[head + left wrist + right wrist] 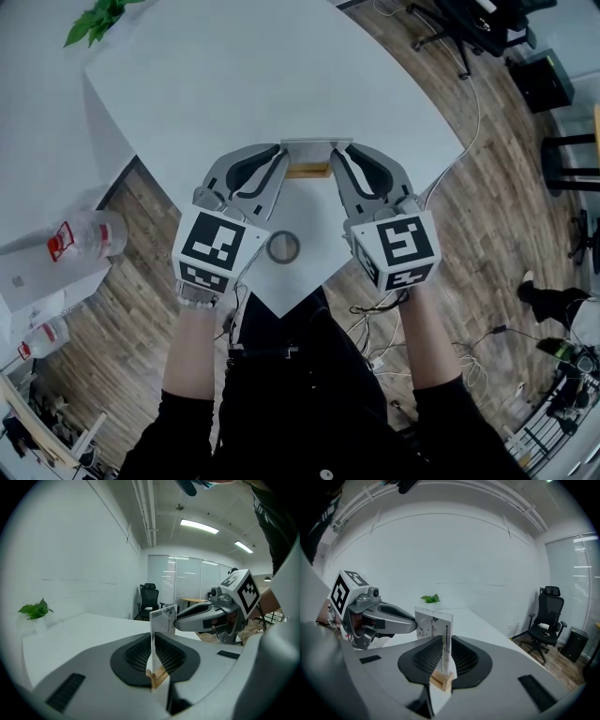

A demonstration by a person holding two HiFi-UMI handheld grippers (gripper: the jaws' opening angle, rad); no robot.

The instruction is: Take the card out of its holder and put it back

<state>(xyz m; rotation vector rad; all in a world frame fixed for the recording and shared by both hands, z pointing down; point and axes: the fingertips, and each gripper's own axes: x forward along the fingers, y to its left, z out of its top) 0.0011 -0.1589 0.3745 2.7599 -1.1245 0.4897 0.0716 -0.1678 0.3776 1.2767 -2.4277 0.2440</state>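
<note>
left gripper view: card (162, 620) between jaws

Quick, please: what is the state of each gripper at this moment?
Left gripper: closed on one end of the card.
Right gripper: closed on the card's other end, above the wooden holder.

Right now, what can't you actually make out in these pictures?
Print on the card: too small in both gripper views, edge-on in the head view.
Slot of the wooden holder: mostly behind the left tongs and right tongs.
Label on the bottle: small and blurred, head view.
The plant: cut by the head view's top edge.
</note>
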